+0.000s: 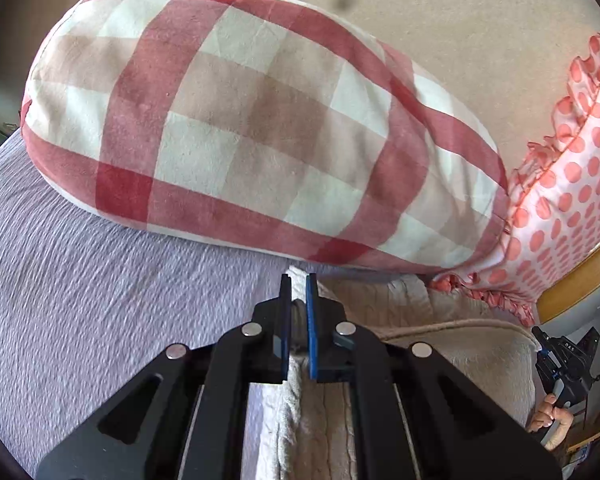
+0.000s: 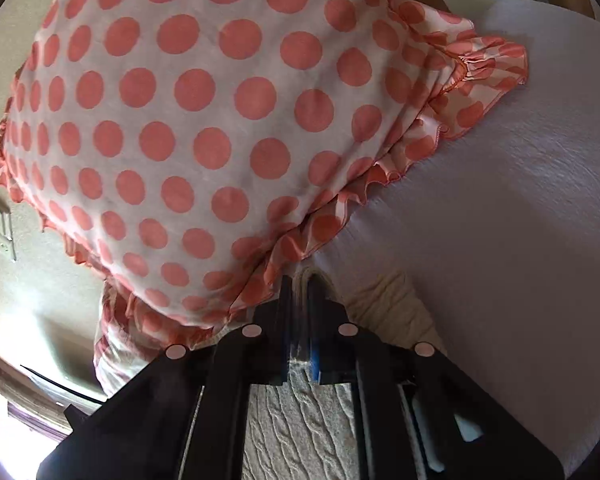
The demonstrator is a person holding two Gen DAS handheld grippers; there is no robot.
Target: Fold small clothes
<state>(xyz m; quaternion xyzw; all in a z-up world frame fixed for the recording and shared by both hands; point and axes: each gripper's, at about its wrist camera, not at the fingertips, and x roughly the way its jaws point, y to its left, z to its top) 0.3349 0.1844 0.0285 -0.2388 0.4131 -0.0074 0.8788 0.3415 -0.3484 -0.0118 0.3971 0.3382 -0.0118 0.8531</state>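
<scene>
Left tongs (image 1: 299, 280) are clenched on a fold of the cream cable-knit garment (image 1: 400, 304); the fabric bunches between the blue-padded fingers (image 1: 311, 320). The garment lies on the lilac crinkle-textured bedspread (image 1: 80, 300), its far edge just in front of the red-and-white gingham pillow (image 1: 240, 120). To the right of that sits the white pillow with coral polka dots and a ruffled trim (image 1: 572, 208); the two pillows touch.

Right tongs (image 2: 300, 284) are likewise clamped on a knit edge, cream fabric (image 2: 300, 432) pinched between the jaws and trailing under the gripper body. The tips sit close up against the ruffle of the dotted pillow (image 2: 204, 128), with bedspread (image 2: 480, 260) to the right.

Judgement: a fold is mid-carry. Both tongs hold one garment edge, apparently one corner each, up near the pillows. How far the fold has got can't be told; most of the garment is hidden under the grippers.

Next move calls for both tongs travelling together at matched height so the edge stays taut, then laying it flat and aligned before letting go. Risk: snagging the ruffle, or uneven release skewing the fold.
</scene>
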